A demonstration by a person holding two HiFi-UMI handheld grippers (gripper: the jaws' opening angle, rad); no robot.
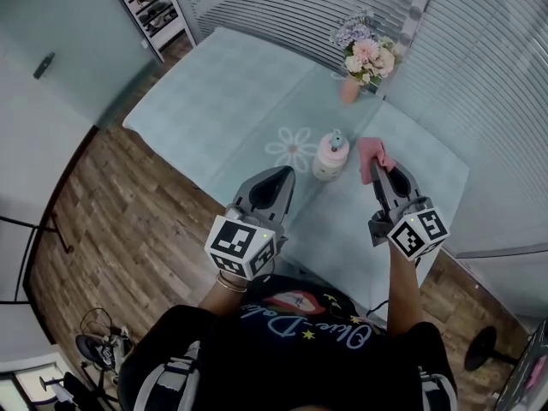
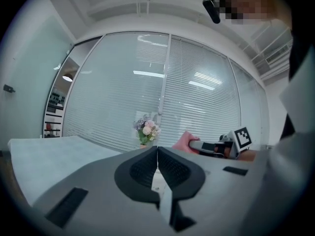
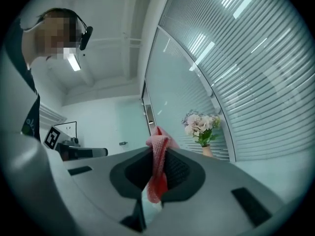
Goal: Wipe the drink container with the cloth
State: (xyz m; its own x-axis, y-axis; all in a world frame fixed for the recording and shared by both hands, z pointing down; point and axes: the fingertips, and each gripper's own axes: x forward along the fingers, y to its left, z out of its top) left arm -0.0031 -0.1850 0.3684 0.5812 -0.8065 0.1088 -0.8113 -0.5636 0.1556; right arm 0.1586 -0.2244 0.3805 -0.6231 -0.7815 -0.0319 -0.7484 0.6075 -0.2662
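Cloth [image 1: 373, 153] of pink knit is sitting pinched in the right tongs [image 3: 158, 170], with the fabric poking up past the tips and trailing down between the jaws. A person is holding these tongs above the pale blue-green surface [image 1: 223, 101]. The drink container [image 1: 330, 155] – a small pale bottle with a teal cap – is standing upright on that surface beside a printed daisy. It is sitting just to the left of the cloth, though whether the two are touching is not showing. The left tongs [image 2: 157, 155] are staying out of it – their jaws are pressing together on nothing, hanging over the near part of the surface, near the bottle but apart from it. At the far corner, a vase of pink and white flowers [image 1: 364, 56] is standing against the slatted blinds [image 1: 308, 11].
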